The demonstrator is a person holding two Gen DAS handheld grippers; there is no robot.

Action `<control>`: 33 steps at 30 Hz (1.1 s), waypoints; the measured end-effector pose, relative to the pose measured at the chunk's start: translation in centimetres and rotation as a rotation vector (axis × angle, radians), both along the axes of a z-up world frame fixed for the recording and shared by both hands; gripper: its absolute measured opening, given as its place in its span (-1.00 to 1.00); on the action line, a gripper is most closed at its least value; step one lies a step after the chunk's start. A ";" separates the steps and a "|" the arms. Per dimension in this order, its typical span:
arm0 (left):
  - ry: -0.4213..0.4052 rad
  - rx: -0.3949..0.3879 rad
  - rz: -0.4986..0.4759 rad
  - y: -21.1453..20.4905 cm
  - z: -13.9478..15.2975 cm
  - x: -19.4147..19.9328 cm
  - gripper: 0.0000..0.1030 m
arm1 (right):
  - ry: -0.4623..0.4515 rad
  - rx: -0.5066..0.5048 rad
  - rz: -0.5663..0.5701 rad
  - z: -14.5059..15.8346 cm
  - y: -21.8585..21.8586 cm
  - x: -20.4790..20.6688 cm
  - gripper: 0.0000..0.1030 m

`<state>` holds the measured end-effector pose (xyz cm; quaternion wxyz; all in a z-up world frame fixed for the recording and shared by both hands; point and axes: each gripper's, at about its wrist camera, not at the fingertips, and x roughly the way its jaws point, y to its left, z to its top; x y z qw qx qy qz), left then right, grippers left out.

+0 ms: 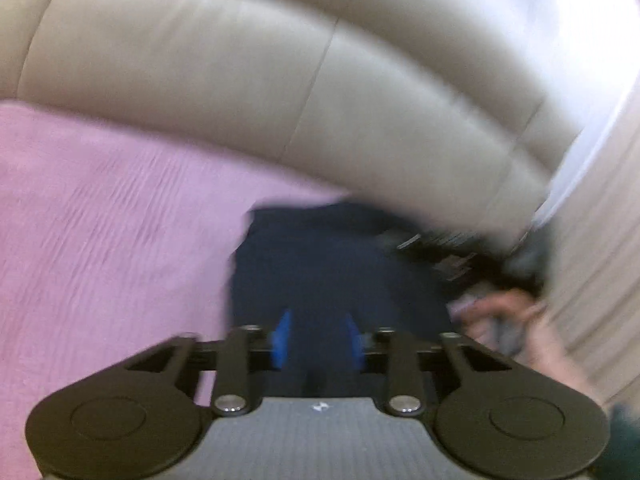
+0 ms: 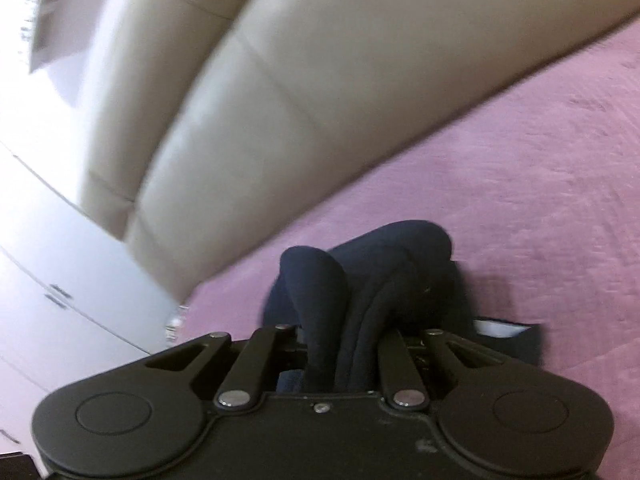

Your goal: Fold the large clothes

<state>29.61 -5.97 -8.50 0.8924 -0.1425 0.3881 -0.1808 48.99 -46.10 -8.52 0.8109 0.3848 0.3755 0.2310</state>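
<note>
Gripping a thick bunch of dark navy garment, the right gripper had its fingers closed on the cloth, which rose in rounded folds straight out from between them and hid the pads in the right wrist view. Beyond the bunch, the rest of the garment lay on a pink bedspread, with a pale patch, perhaps a label, showing at its near right edge. A padded beige headboard ran along the far side of the bed, and a white cabinet stood to the left of it.

In the left wrist view, which was blurred, the left gripper pointed down at the navy cloth spread flat on the bedspread near the foot of the headboard. Its blue fingertips stood a narrow gap apart with dark fabric filling the space between them; the jaws were nearly closed, and the cloth appeared pinched there, though the blur left the contact unclear. To the right, the person's hand wrapped the handle of the other gripper, which reached onto the far right part of the same garment. A pale curtain hung at the right edge.
</note>
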 end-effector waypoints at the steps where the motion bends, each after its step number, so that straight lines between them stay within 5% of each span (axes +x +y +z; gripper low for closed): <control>1: 0.059 0.004 -0.015 -0.1 -1.8 1.1 -0.73 | 0.039 0.025 0.015 -1.2 -0.3 0.3 -0.64; 3: 0.159 -0.038 -0.053 -0.5 -5.4 2.4 -0.72 | 0.105 0.075 0.028 -2.5 -1.0 0.2 -0.35; 4: 0.174 -0.029 -0.064 -0.8 -6.5 2.5 -0.72 | 0.130 0.096 0.042 -2.8 -1.3 -0.2 -0.04; 7: 0.145 0.002 -0.094 -1.2 -6.6 1.9 -0.73 | 0.175 0.165 0.137 -3.1 -2.1 -2.2 0.55; 10: 0.143 0.052 -0.141 -1.8 -6.4 2.0 -0.73 | 0.184 0.136 0.201 -2.7 -1.7 -4.3 0.50; 11: 0.143 0.065 -0.152 -1.8 -6.5 2.0 -0.72 | 0.166 0.094 0.195 -2.2 -1.3 -5.1 0.28; 12: 0.146 0.071 -0.154 -1.7 -6.6 2.2 -0.72 | 0.132 0.029 0.163 -1.1 -1.2 -5.7 -0.71; 15: 0.144 0.098 -0.146 -2.1 -6.9 2.2 -0.69 | -0.081 -0.029 0.123 1.9 -1.2 -7.1 -0.74; 18: 0.123 0.147 -0.156 -3.0 -6.6 1.4 -0.67 | 0.083 -0.072 0.069 -0.9 -1.4 -5.5 -0.72; 20: 0.128 0.156 -0.171 -3.6 -6.6 1.1 -0.67 | 0.152 -0.060 0.084 -2.3 -1.5 -5.3 -0.53; 23: 0.116 0.182 -0.181 -4.2 -6.6 0.5 -0.69 | 0.164 0.035 0.103 -2.0 -2.5 -7.4 0.14; 24: 0.115 0.188 -0.187 -4.3 -6.5 0.2 -0.68 | 0.169 0.047 0.135 -1.6 -2.5 -8.7 0.54; 25: 0.124 0.180 -0.194 -4.3 -6.4 0.0 -0.67 | 0.171 0.030 0.160 -1.3 -2.4 -9.6 0.58; 29: 0.160 0.130 -0.218 -3.7 -6.6 -1.1 -0.35 | 0.219 -0.080 0.256 -1.4 -0.4 -13.3 0.58; 30: 0.167 0.125 -0.227 -3.6 -6.7 -1.3 -0.27 | 0.250 -0.098 0.256 -1.5 0.1 -13.7 0.43; 32: 0.181 0.126 -0.244 -3.8 -7.0 -1.6 -0.09 | 0.239 -0.146 0.199 -0.8 0.4 -15.2 -0.60; 33: 0.179 0.151 -0.246 -4.0 -7.3 -1.8 -0.09 | 0.157 -0.146 0.163 0.5 0.2 -16.3 -0.58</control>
